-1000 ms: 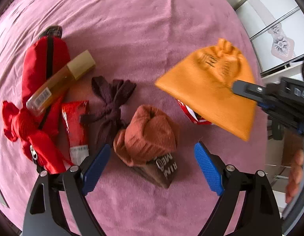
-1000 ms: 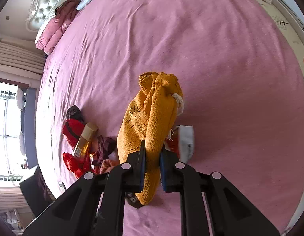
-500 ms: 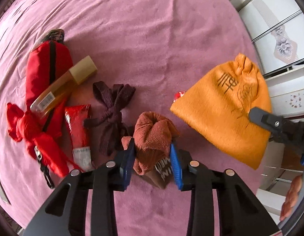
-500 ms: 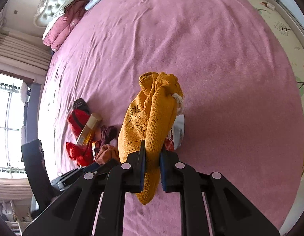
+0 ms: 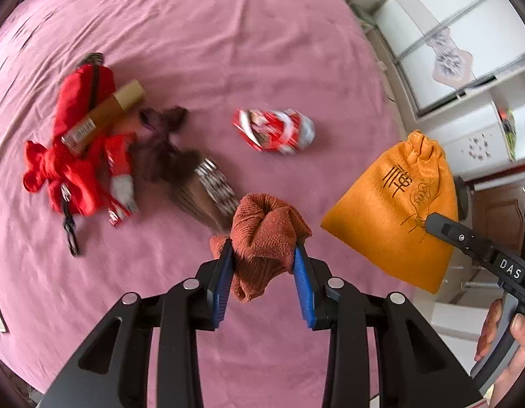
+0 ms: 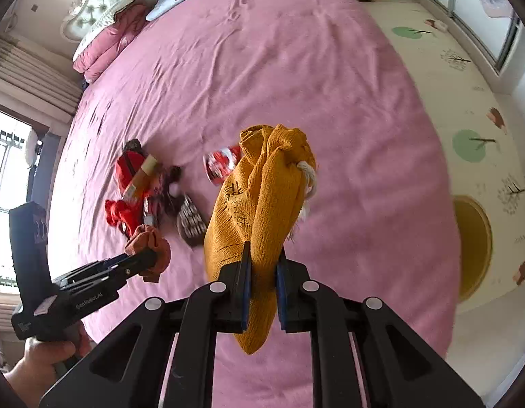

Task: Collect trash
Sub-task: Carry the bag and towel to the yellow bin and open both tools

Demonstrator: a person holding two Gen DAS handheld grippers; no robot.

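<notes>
While it hangs clear of the pink bedspread (image 5: 228,34), the rust-brown knitted cloth (image 5: 264,238) is pinched between the blue pads of the left gripper (image 5: 262,258), bunched above them and drooping below; the jaws came together on it within the last second and stand at a narrow gap filled by the fabric. Seen from the right wrist, that same cloth (image 6: 148,250) sits at the tip of the left gripper (image 6: 145,258), held by a hand (image 6: 41,360) at the lower left. Just to its right, the orange drawstring bag (image 5: 395,210) with dark embroidered characters hangs off the bed, its fabric clamped by the right gripper (image 6: 262,272), whose jaws are squeezed almost together on it; a white cord end (image 6: 308,173) shows near the bag's gathered mouth. Behind the cloth on the bedspread lie a brown packet (image 5: 208,190) with silver print, blurred, and a dark purple knotted cloth (image 5: 160,142). Farther left is a red bag (image 5: 75,136) with an amber bottle (image 5: 102,115) lying across it. Apart from this cluster, toward the middle of the bed, lies a crushed red and white wrapper (image 5: 272,131). Pillows (image 6: 109,44) and a tufted headboard (image 6: 102,0) are at the far end.
</notes>
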